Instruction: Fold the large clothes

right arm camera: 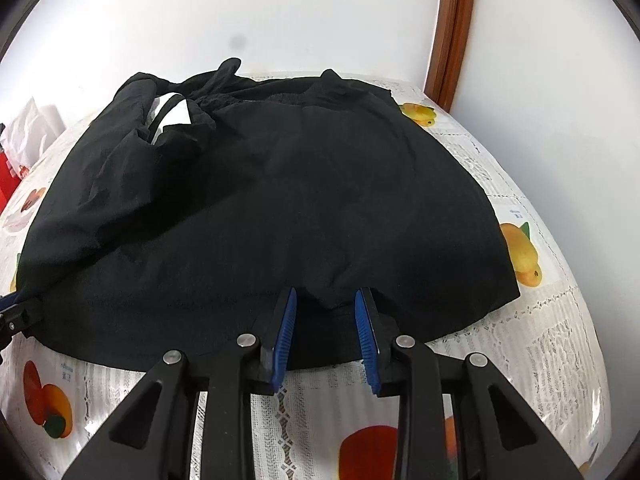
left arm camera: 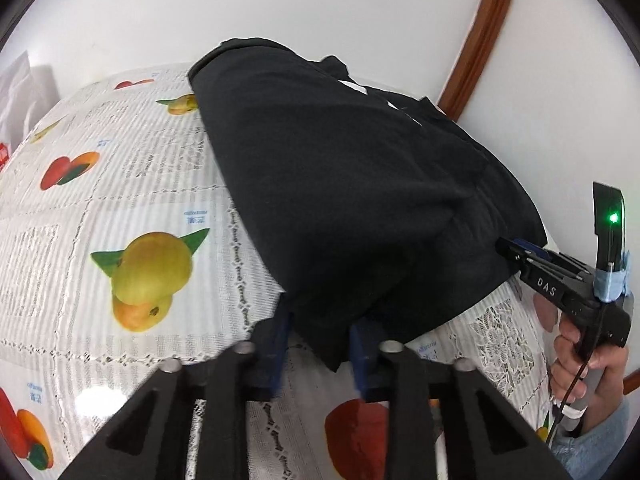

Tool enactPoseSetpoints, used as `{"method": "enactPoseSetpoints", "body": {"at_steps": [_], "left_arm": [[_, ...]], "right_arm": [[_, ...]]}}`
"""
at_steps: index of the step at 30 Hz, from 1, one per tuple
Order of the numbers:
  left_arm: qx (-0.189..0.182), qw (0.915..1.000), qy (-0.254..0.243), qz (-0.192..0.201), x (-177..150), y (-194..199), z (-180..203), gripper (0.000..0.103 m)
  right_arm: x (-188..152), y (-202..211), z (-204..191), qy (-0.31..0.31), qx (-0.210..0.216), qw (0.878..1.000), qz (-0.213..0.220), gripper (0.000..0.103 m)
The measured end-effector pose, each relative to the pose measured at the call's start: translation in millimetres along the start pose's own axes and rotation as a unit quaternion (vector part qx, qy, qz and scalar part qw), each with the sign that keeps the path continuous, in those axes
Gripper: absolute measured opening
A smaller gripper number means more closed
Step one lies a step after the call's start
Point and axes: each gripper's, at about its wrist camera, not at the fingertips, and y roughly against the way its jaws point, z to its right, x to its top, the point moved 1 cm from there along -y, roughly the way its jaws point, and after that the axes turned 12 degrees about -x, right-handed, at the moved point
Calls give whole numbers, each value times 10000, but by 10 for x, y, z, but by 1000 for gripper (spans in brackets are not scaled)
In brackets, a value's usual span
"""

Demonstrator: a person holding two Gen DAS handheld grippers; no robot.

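Observation:
A large black garment [left arm camera: 352, 200] lies on the fruit-print tablecloth [left arm camera: 120, 200], partly folded. In the right wrist view it [right arm camera: 260, 208] spreads wide, with a bunched sleeve at the far left. My left gripper [left arm camera: 320, 344] is open, its blue pads either side of the garment's near corner. My right gripper [right arm camera: 326, 320] is open with the near hem edge between its blue pads [right arm camera: 286, 332]. The right gripper also shows in the left wrist view [left arm camera: 508, 248], its tip at the garment's right edge. The left gripper tip shows at the right wrist view's left edge [right arm camera: 16, 312].
The table [right arm camera: 540, 340] stands against a white wall with a brown wooden frame [left arm camera: 480, 40] at the right. White bags [right arm camera: 32, 128] and a red item [right arm camera: 6, 176] sit at the far left of the table.

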Motion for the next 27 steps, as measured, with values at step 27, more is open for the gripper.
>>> {"method": "enactPoseSetpoints", "body": {"at_steps": [27], "left_arm": [[322, 9971, 684, 122, -200, 1173, -1487, 16]], "right_arm": [[441, 821, -1753, 935, 2039, 9742, 268, 67]]}}
